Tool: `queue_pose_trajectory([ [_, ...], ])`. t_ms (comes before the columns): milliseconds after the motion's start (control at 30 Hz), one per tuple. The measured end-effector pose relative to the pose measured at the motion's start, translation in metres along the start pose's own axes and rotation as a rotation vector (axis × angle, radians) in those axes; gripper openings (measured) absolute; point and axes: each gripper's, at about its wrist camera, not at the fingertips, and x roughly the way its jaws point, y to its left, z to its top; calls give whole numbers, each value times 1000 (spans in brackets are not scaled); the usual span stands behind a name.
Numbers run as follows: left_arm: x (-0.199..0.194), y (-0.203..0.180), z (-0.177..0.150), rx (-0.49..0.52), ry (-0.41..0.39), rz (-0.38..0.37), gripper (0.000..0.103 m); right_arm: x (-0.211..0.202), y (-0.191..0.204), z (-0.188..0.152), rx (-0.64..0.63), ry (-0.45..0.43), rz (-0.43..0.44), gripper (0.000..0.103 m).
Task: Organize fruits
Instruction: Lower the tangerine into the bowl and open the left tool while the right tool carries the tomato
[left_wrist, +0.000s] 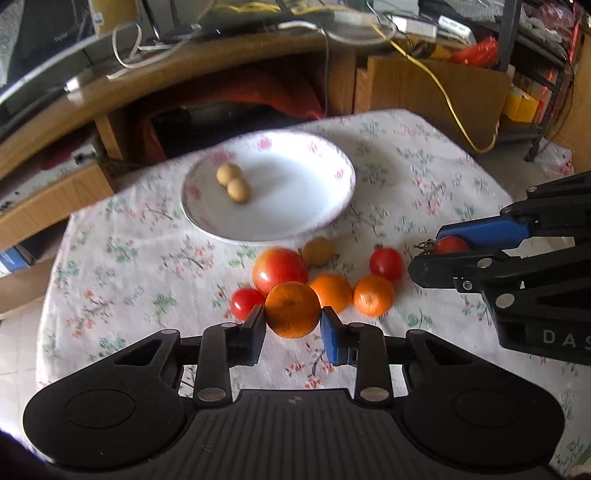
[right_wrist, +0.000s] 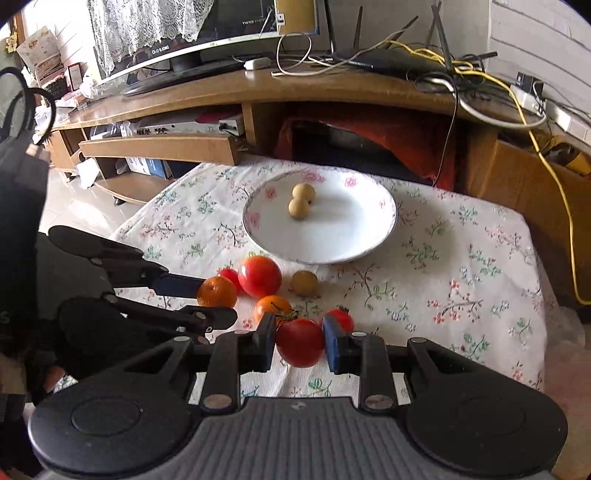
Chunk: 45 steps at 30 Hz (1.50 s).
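My left gripper is shut on an orange mandarin and holds it just above the flowered cloth. My right gripper is shut on a red tomato with a dry stem. Each gripper shows in the other's view, the left gripper with its mandarin and the right gripper with its tomato. Behind them a white flowered plate holds two longans. A big tomato, two mandarins, small tomatoes and a longan lie loose on the cloth.
The cloth-covered table drops off at its left and right edges. Past its far edge stands a curved wooden TV stand with cables and a screen. A cardboard box stands at the back right.
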Motion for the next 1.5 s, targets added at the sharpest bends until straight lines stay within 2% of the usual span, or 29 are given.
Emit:
queue_pose_trajectory([
  [167, -11, 6, 19, -22, -48, 5, 40, -9, -1, 15, -1, -33, -15, 21],
  [300, -4, 12, 31, -37, -68, 17, 40, -3, -5, 23, -14, -42, -25, 21],
  [767, 10, 23, 50, -70, -66, 47, 40, 28, -17, 48, -17, -45, -3, 21],
  [1167, 22, 33, 64, -101, -65, 54, 40, 46, -32, 64, -8, -48, -19, 21],
  [1500, 42, 32, 67, -105, -31, 41, 40, 75, -45, 70, 8, -20, -23, 21],
])
